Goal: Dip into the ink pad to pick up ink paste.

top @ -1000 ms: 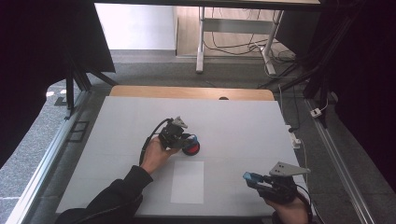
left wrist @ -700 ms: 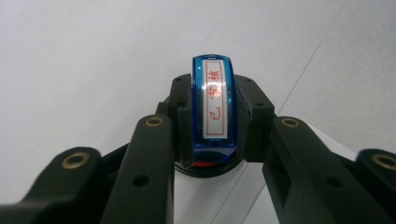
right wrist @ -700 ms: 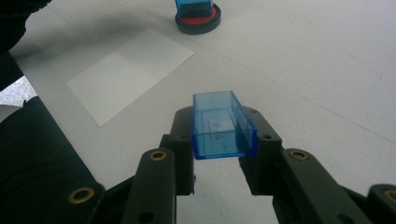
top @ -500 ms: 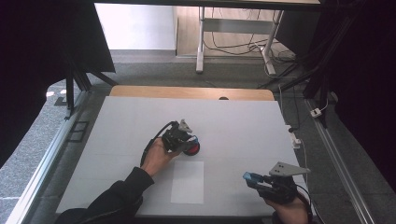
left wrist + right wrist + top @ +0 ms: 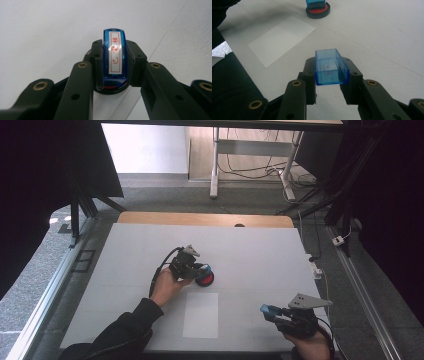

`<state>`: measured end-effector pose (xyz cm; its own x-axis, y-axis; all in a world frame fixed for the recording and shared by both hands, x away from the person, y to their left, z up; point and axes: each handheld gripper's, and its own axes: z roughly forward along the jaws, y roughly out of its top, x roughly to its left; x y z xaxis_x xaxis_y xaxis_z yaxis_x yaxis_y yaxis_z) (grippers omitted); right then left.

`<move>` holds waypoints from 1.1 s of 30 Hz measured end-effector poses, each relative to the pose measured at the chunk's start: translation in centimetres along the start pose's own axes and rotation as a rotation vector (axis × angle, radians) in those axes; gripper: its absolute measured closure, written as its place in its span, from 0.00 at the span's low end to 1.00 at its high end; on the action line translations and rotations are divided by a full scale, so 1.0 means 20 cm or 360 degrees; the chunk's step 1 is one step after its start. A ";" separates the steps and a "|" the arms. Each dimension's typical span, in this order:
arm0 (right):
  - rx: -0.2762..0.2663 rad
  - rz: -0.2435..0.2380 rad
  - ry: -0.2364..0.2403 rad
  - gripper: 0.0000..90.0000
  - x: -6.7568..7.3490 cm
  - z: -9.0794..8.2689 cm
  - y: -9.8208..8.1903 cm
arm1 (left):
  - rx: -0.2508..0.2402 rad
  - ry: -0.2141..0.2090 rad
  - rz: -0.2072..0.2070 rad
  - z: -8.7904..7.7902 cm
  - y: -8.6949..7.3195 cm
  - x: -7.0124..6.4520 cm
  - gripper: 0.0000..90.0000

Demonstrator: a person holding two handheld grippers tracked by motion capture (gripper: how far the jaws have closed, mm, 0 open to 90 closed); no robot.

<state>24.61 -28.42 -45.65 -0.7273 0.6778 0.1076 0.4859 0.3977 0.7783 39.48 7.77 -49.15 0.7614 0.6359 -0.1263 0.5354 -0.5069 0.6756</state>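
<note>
Left tool [image 5: 199, 270] reaches forward over mid-table, jaws clamped; right tool [image 5: 272, 312] waits near the edge, clamped.

White table [image 5: 260, 245] bearing a blank paper sheet [image 5: 201, 315] and, beside it, a red ink pad [image 5: 205, 279].

Even, bright light on the table [image 5: 260, 245]; surroundings dark (near black); both gripper views slightly soft up close.

A white-topped table [image 5: 125, 255] with a wooden far edge [image 5: 200, 219] stands on grey carpet [image 5: 165, 195], black curtains [image 5: 45, 180] hanging at 9 and 3 o'clock, a white-legged desk [image 5: 216, 165] and loose cables [image 5: 250, 170] at 12 o'clock.
</note>
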 end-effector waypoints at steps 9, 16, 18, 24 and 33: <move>0.0011 -0.0007 -0.0004 0.77 0.00 0.00 0.00 | 0.0036 0.0122 0.0129 0.01 0.01 -0.07 0.79; -0.0003 -0.0007 0.0006 0.76 0.00 0.00 0.00 | -0.0001 0.0021 0.0064 0.00 0.00 -0.01 0.79; -0.0005 -0.0010 0.0006 0.76 0.00 0.00 0.00 | -0.0011 -0.0003 0.0038 -0.01 0.00 0.00 0.79; -0.0013 -0.0013 0.0011 0.76 0.00 0.00 0.00 | -0.0059 -0.0011 0.0009 -0.03 -0.01 0.02 0.79; -0.0014 -0.0009 0.0009 0.76 0.00 -0.01 0.00 | -0.0092 -0.0052 0.0012 -0.08 -0.01 0.00 0.79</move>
<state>24.48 -28.51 -45.57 -0.7326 0.6723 0.1066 0.4775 0.3960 0.7843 38.89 8.85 -48.05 0.7773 0.6125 -0.1439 0.5082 -0.4764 0.7175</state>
